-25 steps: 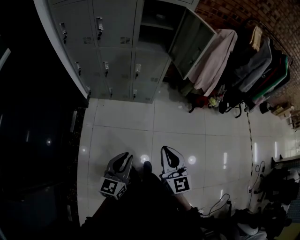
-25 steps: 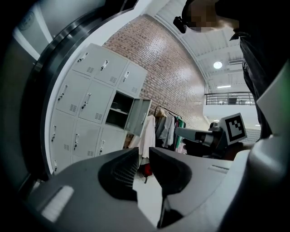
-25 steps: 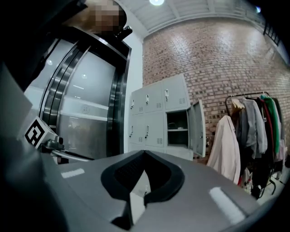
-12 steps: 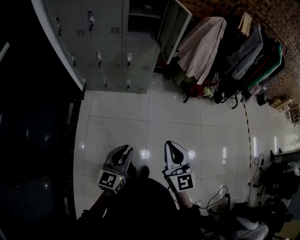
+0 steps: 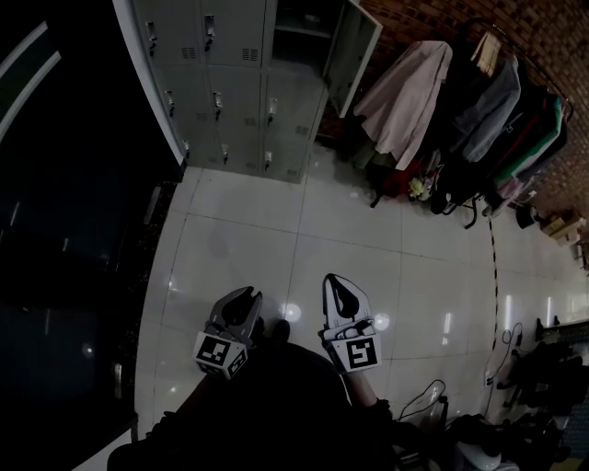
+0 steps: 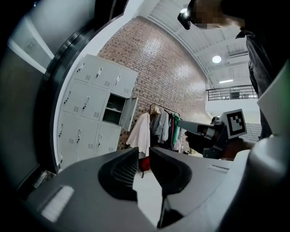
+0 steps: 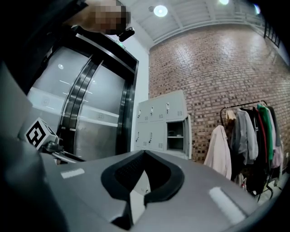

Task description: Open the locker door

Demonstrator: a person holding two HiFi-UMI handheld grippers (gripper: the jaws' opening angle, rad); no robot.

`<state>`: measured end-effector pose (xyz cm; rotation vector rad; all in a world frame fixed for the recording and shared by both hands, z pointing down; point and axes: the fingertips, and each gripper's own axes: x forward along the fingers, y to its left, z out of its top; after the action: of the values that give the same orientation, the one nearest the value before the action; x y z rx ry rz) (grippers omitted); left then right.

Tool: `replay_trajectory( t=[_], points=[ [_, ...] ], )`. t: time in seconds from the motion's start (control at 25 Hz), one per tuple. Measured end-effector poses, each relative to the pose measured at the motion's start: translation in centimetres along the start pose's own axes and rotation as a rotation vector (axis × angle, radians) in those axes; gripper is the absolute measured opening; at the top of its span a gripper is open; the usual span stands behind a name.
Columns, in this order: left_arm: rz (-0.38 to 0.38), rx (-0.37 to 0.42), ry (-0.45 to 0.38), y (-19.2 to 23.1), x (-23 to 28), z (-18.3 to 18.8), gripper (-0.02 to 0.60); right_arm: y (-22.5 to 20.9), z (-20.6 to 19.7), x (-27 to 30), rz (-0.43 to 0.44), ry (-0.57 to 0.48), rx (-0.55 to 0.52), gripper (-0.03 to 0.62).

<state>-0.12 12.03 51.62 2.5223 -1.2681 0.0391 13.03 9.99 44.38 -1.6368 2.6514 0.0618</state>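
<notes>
The locker door (image 5: 355, 44) hangs wide open on the right side of the grey lockers (image 5: 235, 83), far up in the head view. The open box (image 5: 296, 28) behind it has a shelf inside. The other doors are shut. Coats (image 5: 414, 101) hang just beside the open door. Both grippers sit low over the white floor (image 5: 350, 230), well apart from the lockers. The left gripper (image 5: 245, 294) has its jaws a little apart, holding nothing. The right gripper (image 5: 334, 281) has its jaw tips pressed together

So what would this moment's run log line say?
lockers: far | locker door: open | left gripper: open, empty | right gripper: shut, empty
</notes>
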Motion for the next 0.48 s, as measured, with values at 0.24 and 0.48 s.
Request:
replay_trajectory(
  t=[0.24,0.48],
  points=[
    [-0.04,0.041,-0.018,-3.3,1.0,0.5,0.077,-1.8,-0.1,-4.0,-0.04,0.001,0.008,0.0],
    [-0.063,0.071,-0.02,-4.2,2.1,1.2,0.077,-2.7,-0.2,-5.2,-0.055,-0.005,0.01,0.0]
  ],
)
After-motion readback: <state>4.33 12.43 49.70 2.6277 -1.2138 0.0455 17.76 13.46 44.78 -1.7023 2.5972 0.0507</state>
